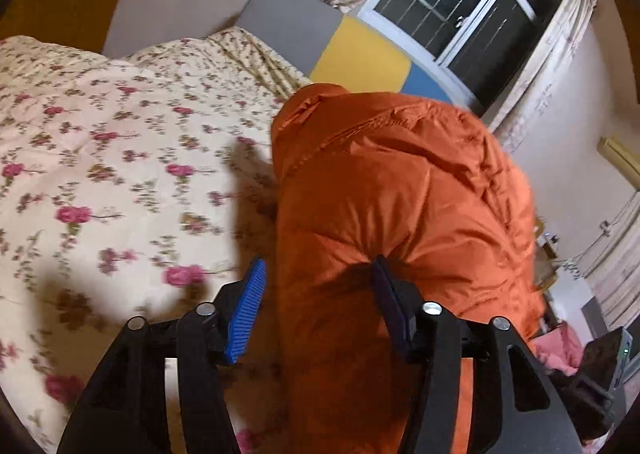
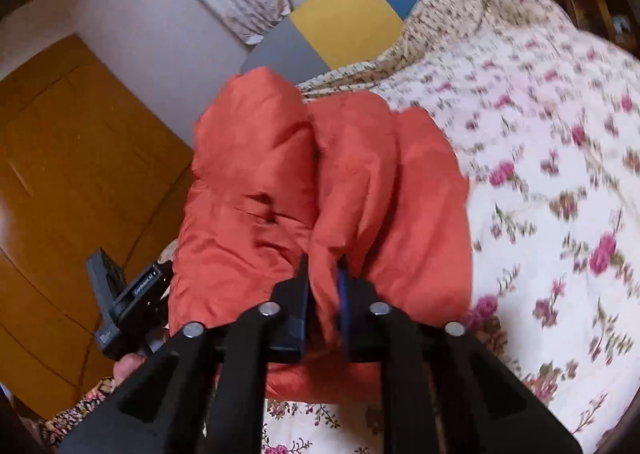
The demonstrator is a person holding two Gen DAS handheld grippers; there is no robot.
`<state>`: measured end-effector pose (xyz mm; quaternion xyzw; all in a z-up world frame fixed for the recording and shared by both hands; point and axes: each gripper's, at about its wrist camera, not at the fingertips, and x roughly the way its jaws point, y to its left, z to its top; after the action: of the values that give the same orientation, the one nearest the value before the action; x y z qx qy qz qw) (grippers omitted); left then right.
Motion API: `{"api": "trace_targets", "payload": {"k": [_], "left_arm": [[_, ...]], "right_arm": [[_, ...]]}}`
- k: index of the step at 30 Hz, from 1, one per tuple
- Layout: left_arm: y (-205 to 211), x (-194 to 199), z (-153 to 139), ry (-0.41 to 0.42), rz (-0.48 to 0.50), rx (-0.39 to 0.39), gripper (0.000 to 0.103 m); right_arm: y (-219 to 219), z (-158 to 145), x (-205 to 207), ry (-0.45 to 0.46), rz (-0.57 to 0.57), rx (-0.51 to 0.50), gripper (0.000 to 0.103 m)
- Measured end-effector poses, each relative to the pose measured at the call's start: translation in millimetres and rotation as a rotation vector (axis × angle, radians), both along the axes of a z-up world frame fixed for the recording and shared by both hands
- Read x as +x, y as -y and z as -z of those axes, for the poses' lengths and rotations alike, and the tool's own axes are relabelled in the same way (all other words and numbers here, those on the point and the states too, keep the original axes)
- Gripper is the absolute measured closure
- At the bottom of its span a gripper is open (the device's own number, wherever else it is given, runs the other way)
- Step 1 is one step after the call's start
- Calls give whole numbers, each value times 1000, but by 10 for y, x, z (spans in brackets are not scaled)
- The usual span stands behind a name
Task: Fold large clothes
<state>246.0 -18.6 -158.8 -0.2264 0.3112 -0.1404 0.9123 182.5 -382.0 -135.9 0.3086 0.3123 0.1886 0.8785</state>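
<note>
- The orange puffer jacket (image 1: 392, 214) hangs bunched through the centre of both views, above the floral quilt (image 1: 100, 158) — its puffy, shiny fabric is creased into rounded lobes.
- The left gripper (image 1: 318, 286) is spread wide; its right finger presses into the jacket's fabric, and its blue ribbed finger (image 1: 246, 310) stands clear over the quilt.
- The right gripper (image 2: 323, 274) pinches 1 fold of the jacket (image 2: 320, 182), bottom centre.
- Open quilt (image 2: 560, 174) fills the right of the right view — a wooden wardrobe (image 2: 60, 174) bounds the left edge.
</note>
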Motion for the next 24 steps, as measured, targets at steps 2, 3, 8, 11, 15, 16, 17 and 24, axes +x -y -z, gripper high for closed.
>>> {"api": "trace_targets", "payload": {"k": [2, 3, 8, 11, 15, 16, 17, 24], "left_arm": [[95, 4, -58, 18, 15, 12, 61], [148, 7, -93, 25, 21, 31, 63], [455, 8, -167, 57, 81, 117, 63], [723, -65, -196, 98, 72, 280, 63], [900, -118, -195, 127, 58, 402, 63], [890, -89, -195, 122, 56, 408, 63], [873, -60, -206, 109, 56, 404, 63], [923, 129, -333, 64, 95, 365, 63]], "right_arm": [[90, -106, -105, 37, 10, 37, 95], [155, -139, -176, 52, 24, 40, 95], [283, 246, -255, -61, 95, -46, 95], [272, 492, -283, -95, 123, -73, 91], [261, 225, -407, -34, 194, -150, 78], [241, 76, -438, 4, 218, -197, 78], [222, -89, -467, 48, 238, -232, 78], [-140, -785, -115, 182, 201, -292, 76]]}}
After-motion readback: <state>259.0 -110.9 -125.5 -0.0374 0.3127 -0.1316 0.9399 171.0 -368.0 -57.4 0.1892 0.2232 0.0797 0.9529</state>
